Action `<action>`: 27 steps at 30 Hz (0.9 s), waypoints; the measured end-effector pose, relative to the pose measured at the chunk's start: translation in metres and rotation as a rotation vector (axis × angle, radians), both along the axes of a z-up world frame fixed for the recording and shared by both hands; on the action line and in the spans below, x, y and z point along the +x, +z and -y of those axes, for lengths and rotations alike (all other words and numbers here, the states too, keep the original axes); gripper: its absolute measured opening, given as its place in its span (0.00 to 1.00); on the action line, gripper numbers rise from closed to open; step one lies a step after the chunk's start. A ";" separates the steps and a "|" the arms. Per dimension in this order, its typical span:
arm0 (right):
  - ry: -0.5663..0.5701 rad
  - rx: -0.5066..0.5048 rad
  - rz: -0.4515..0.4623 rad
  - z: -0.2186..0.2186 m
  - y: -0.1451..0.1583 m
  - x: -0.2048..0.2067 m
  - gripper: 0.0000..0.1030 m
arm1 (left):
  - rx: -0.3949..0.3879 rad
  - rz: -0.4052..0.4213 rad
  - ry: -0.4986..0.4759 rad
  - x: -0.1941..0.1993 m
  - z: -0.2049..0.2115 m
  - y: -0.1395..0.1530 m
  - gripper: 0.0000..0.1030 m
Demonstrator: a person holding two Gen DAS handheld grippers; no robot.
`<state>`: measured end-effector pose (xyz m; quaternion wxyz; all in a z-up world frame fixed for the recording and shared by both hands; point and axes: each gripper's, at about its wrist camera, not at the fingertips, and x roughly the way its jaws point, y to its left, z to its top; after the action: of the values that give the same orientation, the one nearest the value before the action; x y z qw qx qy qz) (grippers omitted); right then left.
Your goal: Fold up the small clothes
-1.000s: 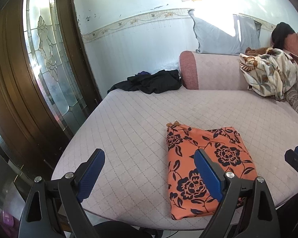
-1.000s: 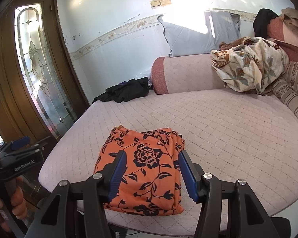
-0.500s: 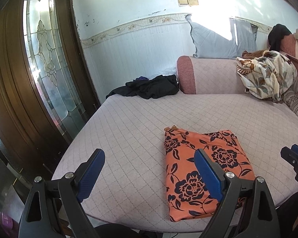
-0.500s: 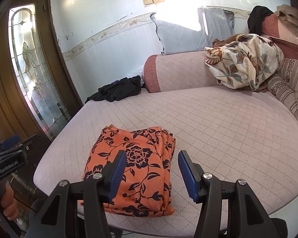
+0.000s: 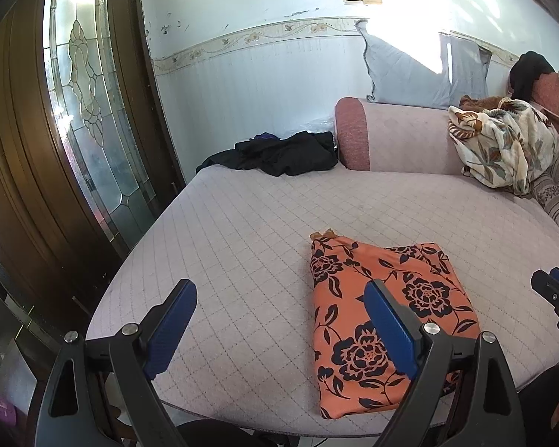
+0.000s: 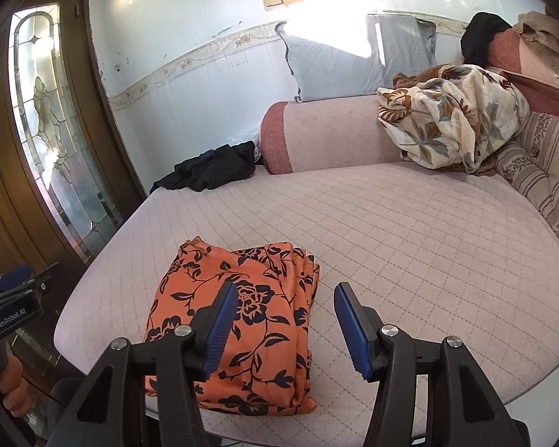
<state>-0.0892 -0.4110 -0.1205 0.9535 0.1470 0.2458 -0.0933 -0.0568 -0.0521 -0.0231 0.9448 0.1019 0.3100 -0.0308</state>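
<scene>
I'm looking into a home's sitting room — a quilted pink sofa (image 6: 410,231) with a padded backrest (image 6: 328,130), a grey cushion (image 6: 339,63) propped against the panelled wall, a floral blanket (image 6: 451,119) bundled in the corner, dark clothes (image 6: 212,167) heaped nearby — and a wooden door with leaded glass (image 5: 89,85).

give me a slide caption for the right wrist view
Open right gripper hovers over a folded orange floral garment on the quilted sofa seat.
</scene>
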 end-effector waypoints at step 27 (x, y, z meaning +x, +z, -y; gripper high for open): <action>-0.027 -0.004 -0.006 0.012 0.012 0.044 0.56 | -0.022 -0.045 0.027 0.040 -0.014 -0.008 0.89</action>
<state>-0.0454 -0.4230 -0.1087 0.9517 0.1484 0.2465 -0.1073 -0.0172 -0.0380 -0.0314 0.9389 0.0866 0.3321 -0.0238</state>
